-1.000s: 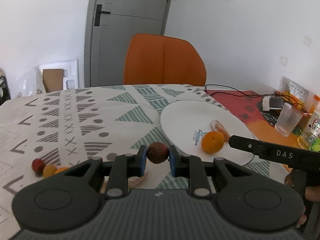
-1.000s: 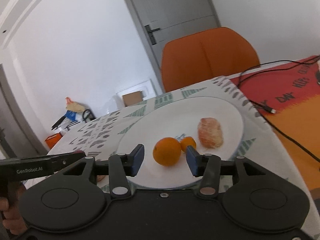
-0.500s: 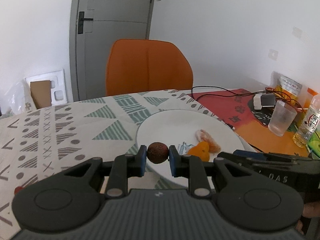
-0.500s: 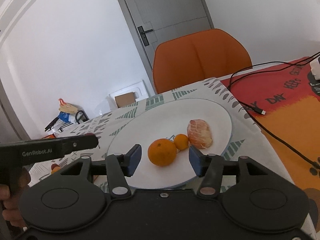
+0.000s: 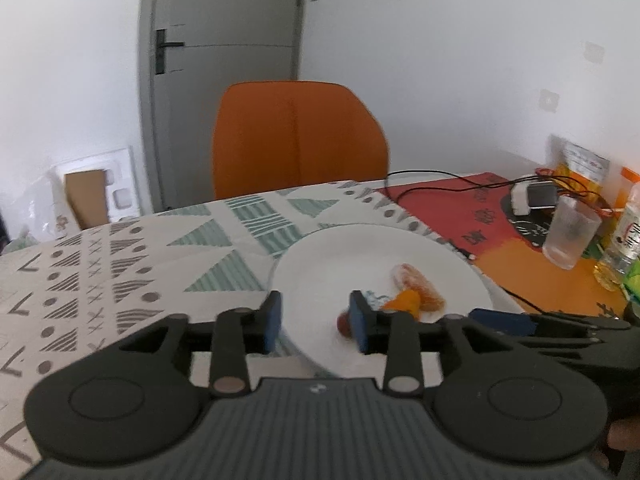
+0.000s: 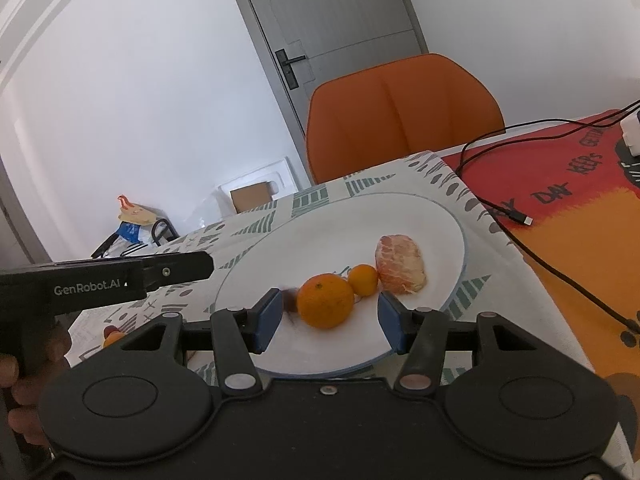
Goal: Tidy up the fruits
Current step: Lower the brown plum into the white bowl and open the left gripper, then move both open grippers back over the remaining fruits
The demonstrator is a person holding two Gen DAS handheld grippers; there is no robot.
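Left gripper (image 5: pixel 314 322) up close: its jaws have just been opening and nothing sits between them; the small dark fruit (image 5: pixel 344 323) is blurred on the white plate (image 5: pixel 340 252), just behind the right-hand pad. Right gripper (image 6: pixel 326 322) hangs low at the plate's near rim, jaws apart, the large orange (image 6: pixel 326 306) beyond the pads, untouched. Count on the plate: one large orange, one small orange (image 6: pixel 363 279), one peeled segment cluster (image 6: pixel 400 270), one dark fruit. A hand (image 6: pixel 24 392) grips the left tool's handle. Two more small fruits (image 6: pixel 112 334) lie on the patterned cloth (image 5: pixel 120 264). Farther back, one orange chair (image 5: pixel 298 136).
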